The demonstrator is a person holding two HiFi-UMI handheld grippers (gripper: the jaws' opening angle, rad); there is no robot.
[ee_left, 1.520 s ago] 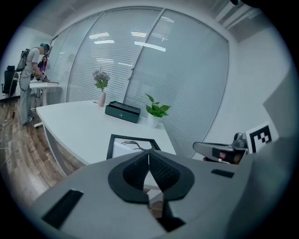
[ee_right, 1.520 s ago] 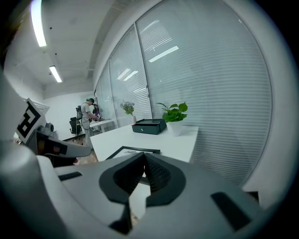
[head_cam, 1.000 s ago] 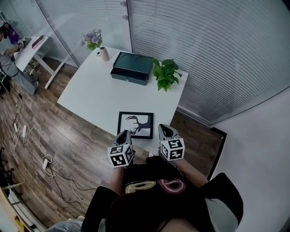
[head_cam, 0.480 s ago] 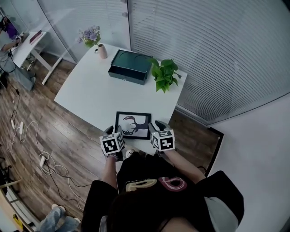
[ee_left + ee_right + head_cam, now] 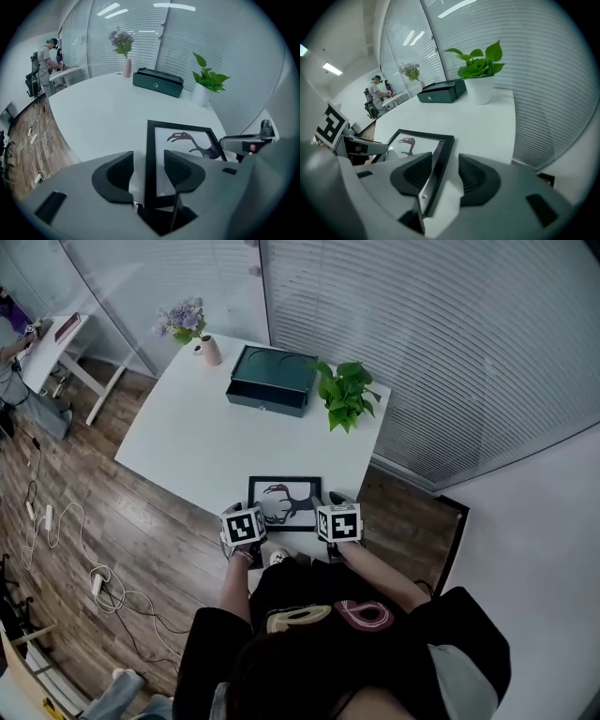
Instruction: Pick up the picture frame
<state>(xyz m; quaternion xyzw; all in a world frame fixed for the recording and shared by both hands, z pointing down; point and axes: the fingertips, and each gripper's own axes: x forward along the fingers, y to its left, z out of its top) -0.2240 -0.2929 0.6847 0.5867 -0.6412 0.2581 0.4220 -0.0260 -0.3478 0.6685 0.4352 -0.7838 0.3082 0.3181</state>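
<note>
Straddling the left rail of the picture frame [image 5: 183, 140], the left gripper [image 5: 148, 169] is seen with its jaws opening. The dark rail stands between the pads and is pressed by neither. This placement is judged to be a setting-up for a pinch on that edge. The frame itself is laid flat at the 6 o'clock edge of the white desk [image 5: 187, 437], nearest the person, with its bird print facing up, so both side rails can be reached from the person's side. At the frame's 3 o'clock side the right gripper [image 5: 440, 173] is set likewise, its jaws opening and apart around the right rail, with nothing clamped. A hold on both sides is presumably intended so that the frame is raised level and not tipped. The lift is not yet begun.
</note>
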